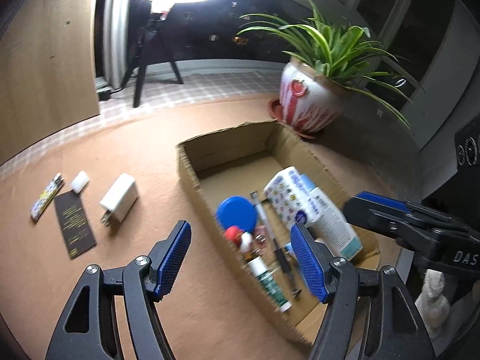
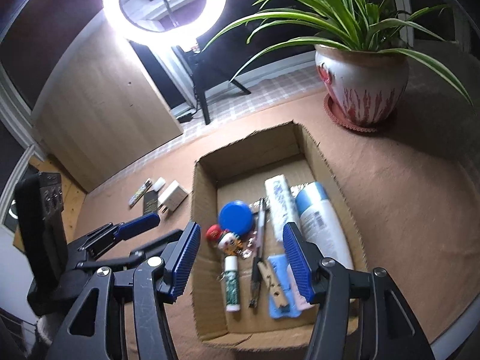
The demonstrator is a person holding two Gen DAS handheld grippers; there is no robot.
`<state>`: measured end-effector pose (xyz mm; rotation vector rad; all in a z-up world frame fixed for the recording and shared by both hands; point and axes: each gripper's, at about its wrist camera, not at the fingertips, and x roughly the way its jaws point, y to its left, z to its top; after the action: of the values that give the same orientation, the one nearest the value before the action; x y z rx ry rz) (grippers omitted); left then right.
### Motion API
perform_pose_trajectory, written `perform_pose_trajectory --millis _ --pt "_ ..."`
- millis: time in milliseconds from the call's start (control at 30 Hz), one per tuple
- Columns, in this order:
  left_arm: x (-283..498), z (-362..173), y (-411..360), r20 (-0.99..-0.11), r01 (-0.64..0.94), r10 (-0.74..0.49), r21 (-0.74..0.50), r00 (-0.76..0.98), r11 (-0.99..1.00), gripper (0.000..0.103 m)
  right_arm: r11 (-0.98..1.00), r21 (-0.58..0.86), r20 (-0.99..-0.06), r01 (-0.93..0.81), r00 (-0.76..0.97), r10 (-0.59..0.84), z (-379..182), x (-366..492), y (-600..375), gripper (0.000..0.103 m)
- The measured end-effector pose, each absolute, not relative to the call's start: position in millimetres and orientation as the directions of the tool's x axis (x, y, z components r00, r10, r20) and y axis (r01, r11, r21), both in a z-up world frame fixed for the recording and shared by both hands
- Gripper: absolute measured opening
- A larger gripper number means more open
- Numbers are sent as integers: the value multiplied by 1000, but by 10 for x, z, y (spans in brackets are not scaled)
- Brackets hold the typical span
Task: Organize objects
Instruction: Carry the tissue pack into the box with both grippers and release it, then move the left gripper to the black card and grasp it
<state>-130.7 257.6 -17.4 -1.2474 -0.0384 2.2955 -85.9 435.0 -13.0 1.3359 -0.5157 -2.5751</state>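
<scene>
Blue-padded left gripper (image 1: 241, 258) hangs with jaws apart, nothing between them; same for my right gripper (image 2: 241, 261); both over the cardboard box (image 2: 207, 270) holding blue lid (image 2: 234, 213), bottle (image 2: 322, 225), glue stick (image 2: 231, 283); white charger (image 1: 120, 201) lies outside on the mat.

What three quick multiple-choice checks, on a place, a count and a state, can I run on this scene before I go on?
1. Where does the blue lid lie?
A. inside the cardboard box
B. on the table beside the charger
C. in the plant pot

2. How many things lie on the table left of the box?
A. two
B. four
C. six

3. How does the right gripper stand?
A. open and empty
B. clamped on the lid
C. clamped on the bottle

Key: 1 A, box walls surround it. 2 B, white charger, white block, dark card, patterned strip. 3 A, nothing between its pads.
</scene>
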Motion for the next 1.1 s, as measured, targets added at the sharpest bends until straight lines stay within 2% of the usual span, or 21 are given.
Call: perform_pose_trajectory --millis 667,1100 --pt "-1892 -815 1179 -891 -16 176 -187 -418 -982 72 -918 395 -764 48 -538 -357 -185 -621 4154 53" --pt "-2321 -1089 1185 -925 43 73 -96 -374 -994 72 -915 403 -774 15 -528 -349 -276 -621 4272 53"
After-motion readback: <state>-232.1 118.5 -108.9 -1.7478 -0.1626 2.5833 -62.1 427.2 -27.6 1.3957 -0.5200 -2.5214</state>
